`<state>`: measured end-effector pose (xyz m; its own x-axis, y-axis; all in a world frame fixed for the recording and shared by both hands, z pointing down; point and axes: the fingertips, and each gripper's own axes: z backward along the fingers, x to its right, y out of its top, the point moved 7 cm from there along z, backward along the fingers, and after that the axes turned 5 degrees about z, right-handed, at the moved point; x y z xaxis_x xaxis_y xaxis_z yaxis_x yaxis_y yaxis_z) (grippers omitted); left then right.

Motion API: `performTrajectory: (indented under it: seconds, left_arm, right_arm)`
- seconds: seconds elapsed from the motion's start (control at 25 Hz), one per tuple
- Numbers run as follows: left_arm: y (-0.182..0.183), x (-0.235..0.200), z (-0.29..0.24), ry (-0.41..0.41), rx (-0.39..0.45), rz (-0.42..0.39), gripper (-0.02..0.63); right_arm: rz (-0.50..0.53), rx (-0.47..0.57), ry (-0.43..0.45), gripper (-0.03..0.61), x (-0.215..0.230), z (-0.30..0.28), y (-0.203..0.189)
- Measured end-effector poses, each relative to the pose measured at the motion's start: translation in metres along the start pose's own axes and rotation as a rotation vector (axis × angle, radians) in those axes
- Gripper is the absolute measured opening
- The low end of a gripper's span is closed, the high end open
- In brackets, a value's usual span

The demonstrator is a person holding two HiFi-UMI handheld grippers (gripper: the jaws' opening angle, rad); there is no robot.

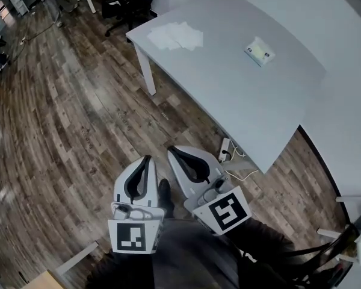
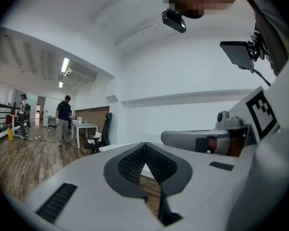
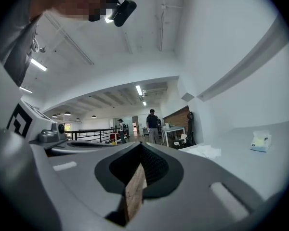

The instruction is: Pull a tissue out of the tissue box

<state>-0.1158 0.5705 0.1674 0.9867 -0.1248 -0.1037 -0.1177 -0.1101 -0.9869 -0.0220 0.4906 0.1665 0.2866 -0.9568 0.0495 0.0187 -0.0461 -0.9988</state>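
The tissue box [image 1: 260,51] is small and pale green with a tissue sticking out of its top; it stands far back on the white table [image 1: 228,83] and shows again as the tissue box [image 3: 260,142] at the right. A loose pile of tissues [image 1: 175,37] lies near the table's far left corner, also seen as the tissues [image 3: 204,151]. Both grippers hang low over the wooden floor, close to the person's body and well short of the table. My left gripper [image 1: 147,159] [image 2: 144,144] is shut and empty. My right gripper [image 1: 173,151] [image 3: 140,144] is shut with nothing in it.
A power strip [image 1: 225,149] with cables lies on the floor by the table's near edge. A black office chair [image 1: 123,5] stands beyond the table's far corner. Two people [image 2: 64,119] stand by another white desk [image 2: 84,126] far off. A stand or chair frame [image 1: 349,233] is at the lower right.
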Motion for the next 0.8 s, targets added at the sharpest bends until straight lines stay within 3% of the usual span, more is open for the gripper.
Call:
performTrajectory:
  seconds: [0.16, 0.36, 0.56, 0.8]
  left_arm:
    - [0.021, -0.052, -0.038, -0.082, -0.028, -0.008, 0.002]
    - [0.035, -0.077, -0.092, -0.186, -0.034, 0.008, 0.002]
    - [0.041, -0.072, -0.156, -0.321, -0.038, -0.024, 0.002]
    - [0.041, -0.035, -0.257, -0.475, -0.053, -0.049, 0.002]
  right_arm:
    - [0.007, 0.025, -0.054, 0.002, 0.012, -0.065, 0.023]
    - [0.077, 0.037, -0.185, 0.002, 0.054, -0.098, 0.046]
    - [0.100, 0.049, -0.373, 0.002, 0.116, -0.097, 0.055]
    - [0.075, 0.051, -0.555, 0.002, 0.205, -0.083, 0.039]
